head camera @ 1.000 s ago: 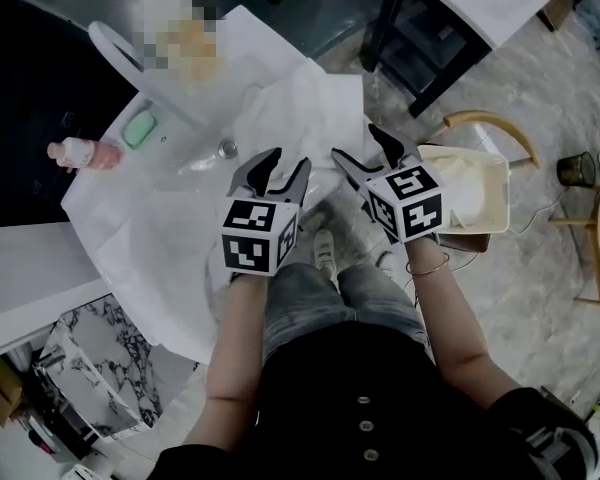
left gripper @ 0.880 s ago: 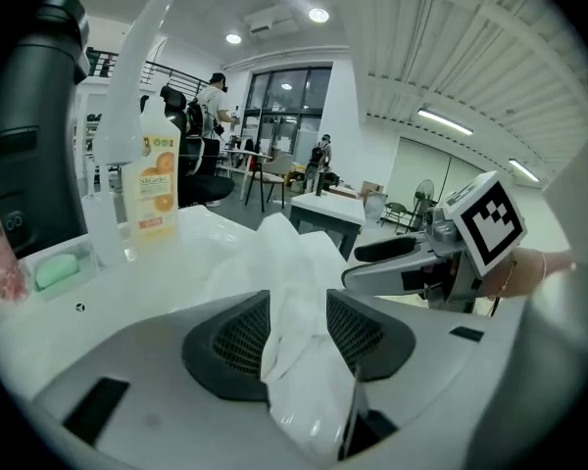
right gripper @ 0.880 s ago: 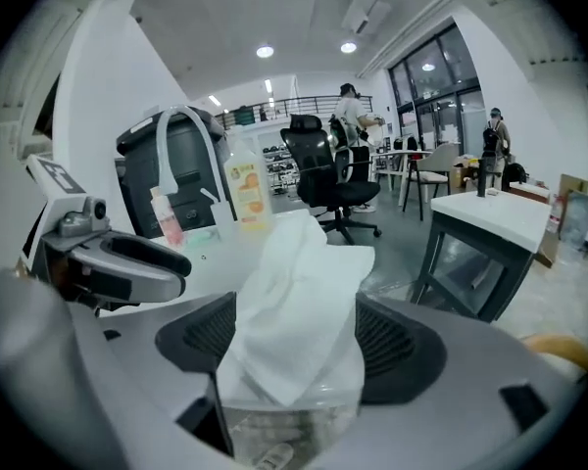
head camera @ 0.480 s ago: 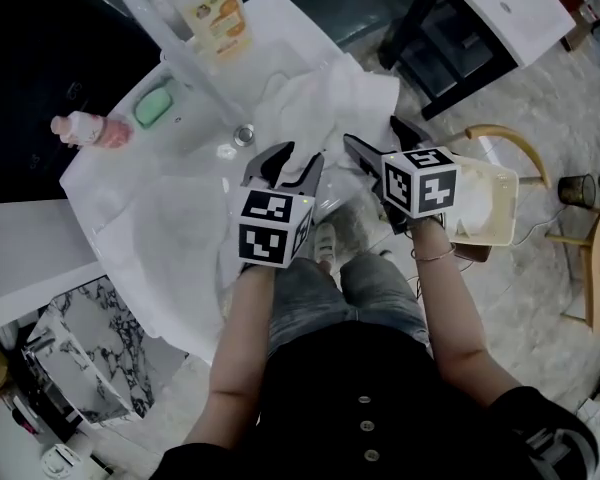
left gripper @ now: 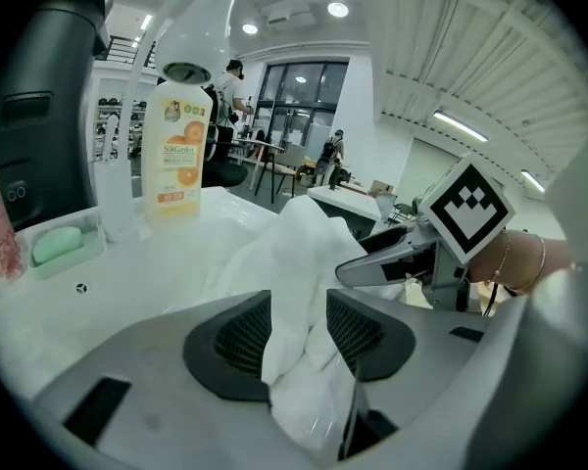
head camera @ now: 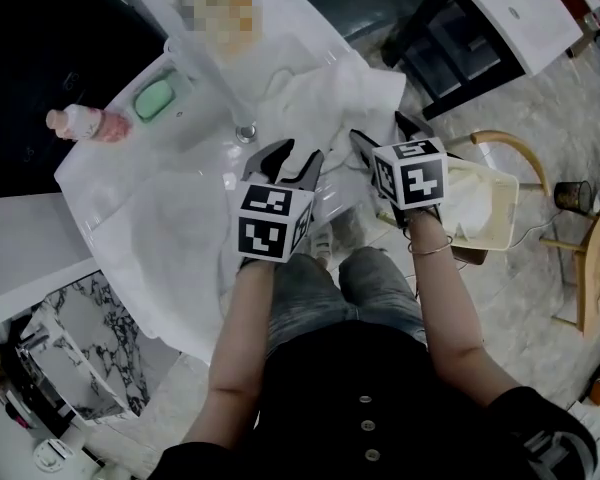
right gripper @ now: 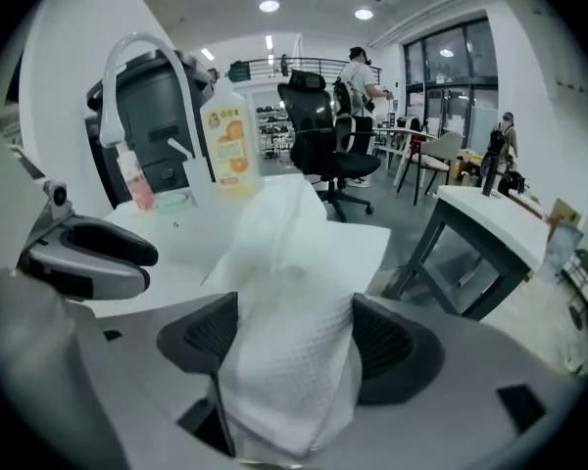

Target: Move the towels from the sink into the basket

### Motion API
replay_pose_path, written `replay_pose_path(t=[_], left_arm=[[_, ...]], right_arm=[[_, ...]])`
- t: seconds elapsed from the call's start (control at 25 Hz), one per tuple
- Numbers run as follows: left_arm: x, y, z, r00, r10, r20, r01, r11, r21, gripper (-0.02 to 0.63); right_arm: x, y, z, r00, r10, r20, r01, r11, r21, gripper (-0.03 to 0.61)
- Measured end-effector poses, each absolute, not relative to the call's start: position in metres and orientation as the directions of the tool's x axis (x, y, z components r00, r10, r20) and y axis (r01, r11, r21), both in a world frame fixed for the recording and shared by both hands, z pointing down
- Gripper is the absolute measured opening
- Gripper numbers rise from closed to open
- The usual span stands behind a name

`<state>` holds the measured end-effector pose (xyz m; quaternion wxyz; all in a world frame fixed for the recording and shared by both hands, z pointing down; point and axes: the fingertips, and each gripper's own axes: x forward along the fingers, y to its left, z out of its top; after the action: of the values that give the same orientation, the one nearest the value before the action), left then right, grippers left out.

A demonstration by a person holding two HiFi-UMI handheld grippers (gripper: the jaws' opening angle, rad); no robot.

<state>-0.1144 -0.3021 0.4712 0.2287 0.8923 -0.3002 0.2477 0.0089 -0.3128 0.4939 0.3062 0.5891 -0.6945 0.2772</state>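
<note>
A white towel point(head camera: 330, 83) lies bunched over the right rim of the white sink point(head camera: 170, 218). Both grippers hold it from the near side. My left gripper point(head camera: 295, 155) is shut on a fold of the towel point(left gripper: 294, 253), which fills the gap between its jaws. To its right, my right gripper point(head camera: 378, 130) is shut on a thicker waffle-weave bunch of the towel point(right gripper: 284, 262). The cream basket point(head camera: 504, 230) stands on the floor right of the sink, below the right gripper, and white cloth lies in it.
A curved white faucet point(head camera: 195, 53), a green soap bar point(head camera: 155, 98), a pink bottle point(head camera: 80, 123) and an orange-labelled bottle point(left gripper: 176, 155) stand along the sink's far side. A black-framed white table point(head camera: 480, 23) and a wooden chair point(head camera: 510, 138) are to the right.
Both grippers have stayed shut on the towel and shifted slightly toward the far right. The towel is gathered higher between them.
</note>
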Motion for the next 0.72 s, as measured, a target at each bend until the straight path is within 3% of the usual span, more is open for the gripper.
replay_pose_path(t=[0.16,0.36,0.52,0.72], left_arm=[[-0.116,-0.304,0.474,0.696,-0.422,0.581,-0.653,-0.709,0.267,0.172],[-0.116,-0.304,0.476,0.694,-0.421,0.584,-0.656,-0.705,0.271,0.172],[-0.114,-0.304,0.476,0.695,-0.418,0.585,-0.655,-0.704,0.276,0.172],[-0.110,-0.297,0.475,0.708,-0.401,0.581,-0.636,-0.720,0.279,0.172]], right_arm=[[0.015,-0.312,0.498,-0.065,-0.636,0.769,-0.984,0.169,0.057,0.299],[0.016,-0.309,0.499,-0.054,-0.625,0.778,-0.961,0.245,0.130,0.135],[0.013,-0.309,0.496,-0.084,-0.630,0.772,-0.944,0.298,0.141,0.069],[0.004,-0.306,0.486,-0.180,-0.647,0.741,-0.956,0.294,0.024,0.051]])
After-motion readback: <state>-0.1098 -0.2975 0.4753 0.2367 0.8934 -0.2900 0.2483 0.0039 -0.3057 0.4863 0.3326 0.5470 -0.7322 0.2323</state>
